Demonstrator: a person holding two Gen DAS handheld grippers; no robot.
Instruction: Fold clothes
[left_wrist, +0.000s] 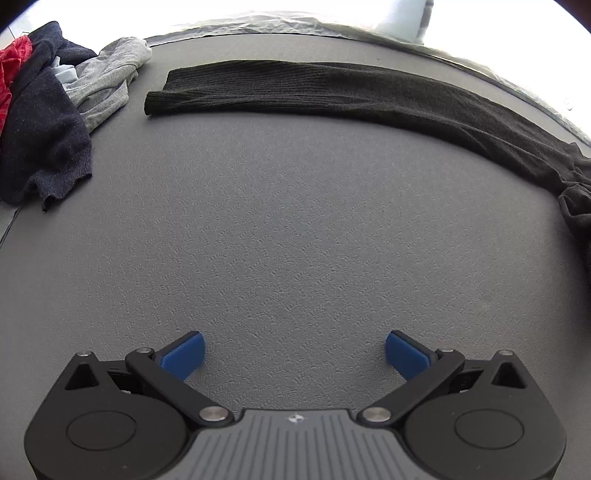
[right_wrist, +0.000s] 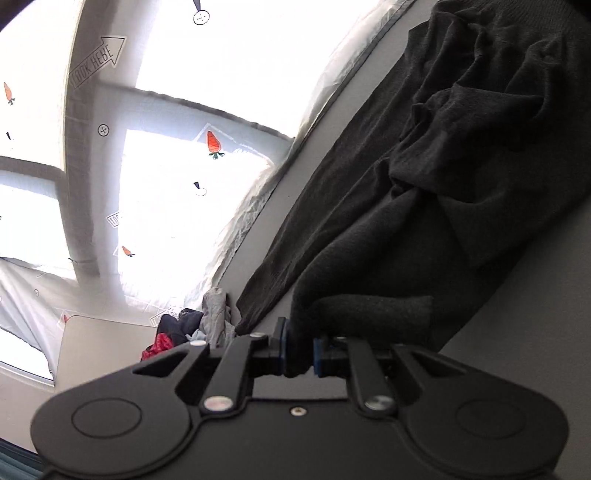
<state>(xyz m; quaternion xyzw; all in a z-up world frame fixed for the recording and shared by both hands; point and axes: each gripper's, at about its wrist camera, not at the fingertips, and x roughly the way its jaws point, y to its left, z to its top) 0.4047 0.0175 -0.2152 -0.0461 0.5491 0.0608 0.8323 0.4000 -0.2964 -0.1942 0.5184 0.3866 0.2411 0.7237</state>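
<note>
Grey table (left_wrist: 295, 229); left tool (left_wrist: 294, 350) spread, empty; right tool (right_wrist: 299, 354) clamps black garment (right_wrist: 424, 206).

black garment (left_wrist: 369, 96): right end cut off | red cloth (left_wrist: 14, 70): partly off-frame

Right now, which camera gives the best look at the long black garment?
The left wrist view: the black ribbed garment lies stretched flat across the table's far side, nearly all visible. The right wrist view shows only its bunched end, pinched in the right hand-held gripper.
</note>
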